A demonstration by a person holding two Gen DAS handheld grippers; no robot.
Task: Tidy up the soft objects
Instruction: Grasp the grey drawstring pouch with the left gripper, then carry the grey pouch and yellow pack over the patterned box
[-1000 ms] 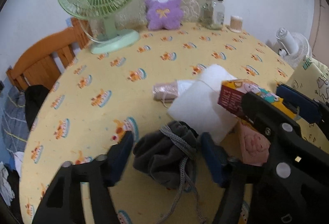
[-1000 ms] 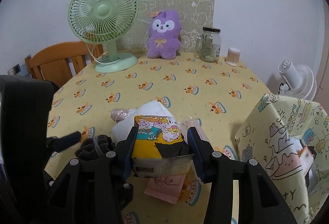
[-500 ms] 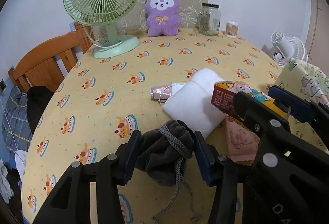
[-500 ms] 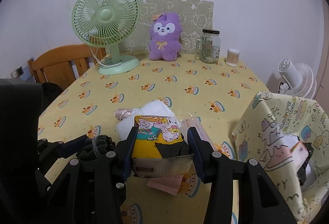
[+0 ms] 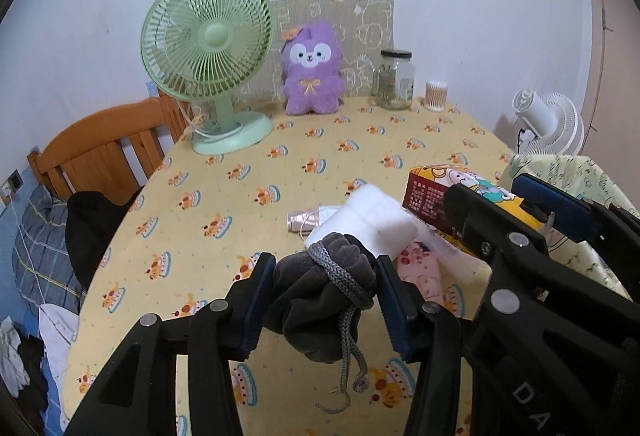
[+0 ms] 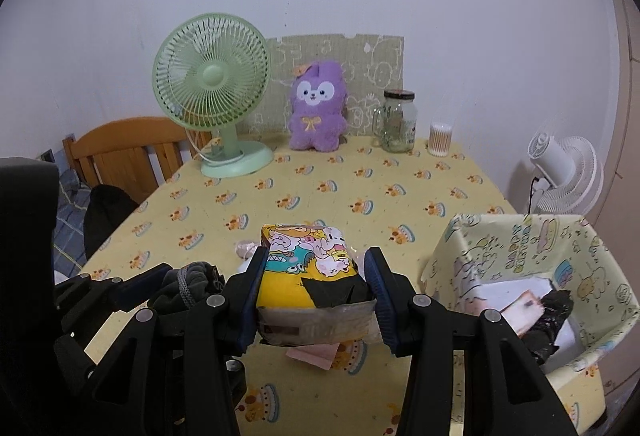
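Right wrist view: some items already inside the patterned fabric bin, with a white folded pad, pink packet and small pink roll left on the table beside that bin. Right gripper clamped on the yellow cartoon pack, left of the bin; left gripper pinching the grey drawstring pouch, further left of the bin

The yellow-clothed table carries a green fan far left, purple plush, jar, cotton swabs, and near, a white pad.
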